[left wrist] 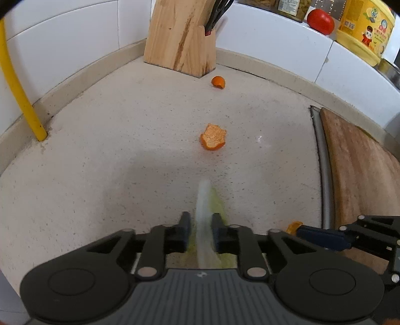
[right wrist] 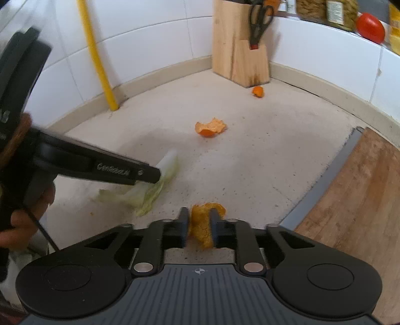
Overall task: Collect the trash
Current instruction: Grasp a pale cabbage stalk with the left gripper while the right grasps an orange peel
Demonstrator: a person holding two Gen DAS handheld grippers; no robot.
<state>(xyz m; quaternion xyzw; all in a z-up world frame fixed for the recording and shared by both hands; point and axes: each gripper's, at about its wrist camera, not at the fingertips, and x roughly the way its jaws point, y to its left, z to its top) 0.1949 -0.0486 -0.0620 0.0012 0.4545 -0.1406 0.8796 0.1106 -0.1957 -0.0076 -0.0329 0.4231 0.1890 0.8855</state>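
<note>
Cabbage leaf (left wrist: 205, 225) blurred; orange peel (right wrist: 203, 225) half-hidden.

Raised lettering on the side of the left gripper (right wrist: 147, 175), seen from the right wrist view, apparently "GenRobot.AI", the last letters blurred; printed label with cartoon figures and characters on the yellow tub (left wrist: 365, 30), too small to read; labels on the shelf jars (right wrist: 335, 11) illegible; no other legible text.
</note>
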